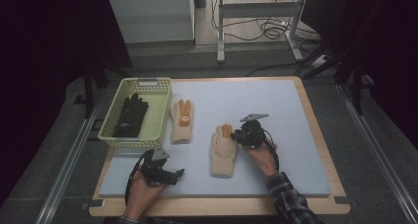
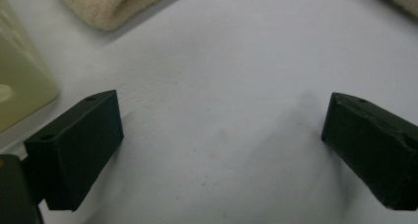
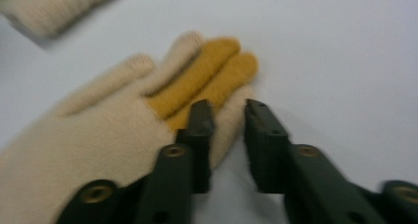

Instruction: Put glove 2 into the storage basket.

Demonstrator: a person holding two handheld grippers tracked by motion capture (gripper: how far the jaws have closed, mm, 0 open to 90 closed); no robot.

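A cream knitted glove [image 1: 223, 152] lies flat on the pale blue-grey mat [image 1: 296, 135], a little right of the middle and toward the near side, its cuff pointing to the near edge and its fingers pointing away. Two of its fingers are mustard orange and the rest is cream; in the right gripper view the orange pair [image 3: 207, 81] lie side by side with a cream finger on either side. The knit looks soft and fuzzy, and the glove lies open-palmed without folds.

The right gripper [image 1: 242, 134] sits at the glove's right edge, just beside the orange fingers, held by the person's right hand [image 1: 261, 155] in a plaid sleeve. Its jaws are nearly together, with only a narrow gap between them, and the glove's outermost cream finger [image 3: 231, 120] lies in that gap. The picture is blurred there, so I cannot tell whether the pads actually press on the knit.

The left gripper [image 1: 170, 174] is near the left near corner of the mat, well apart from this glove, with its jaws spread wide and nothing but bare mat between them.

A second cream glove [image 1: 181, 121] with orange fingers lies farther left, just beside a pale green basket [image 1: 112, 135] holding a black glove [image 1: 129, 116].
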